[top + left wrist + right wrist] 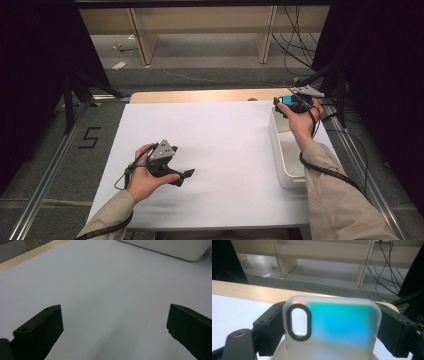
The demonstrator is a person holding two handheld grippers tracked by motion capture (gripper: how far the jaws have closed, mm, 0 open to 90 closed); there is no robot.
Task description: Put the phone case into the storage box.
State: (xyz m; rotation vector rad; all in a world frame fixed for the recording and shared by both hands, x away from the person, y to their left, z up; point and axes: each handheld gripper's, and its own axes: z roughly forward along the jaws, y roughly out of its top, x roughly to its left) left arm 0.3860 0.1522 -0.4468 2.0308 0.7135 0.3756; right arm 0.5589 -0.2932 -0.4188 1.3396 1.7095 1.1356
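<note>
Blue-green phone case point(332, 327) stands upright, clamped across its width in my right gripper point(291, 105) over the white bin point(290, 165), directly below; my left gripper point(170, 167) rests released on the desk point(220, 150).

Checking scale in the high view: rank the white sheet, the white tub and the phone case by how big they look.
1. white sheet
2. white tub, partly hidden by the arm
3. phone case, held in the right gripper, smallest

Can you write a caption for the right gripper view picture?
Right hand-held gripper clamps a blue-green phone case by its sides.
</note>
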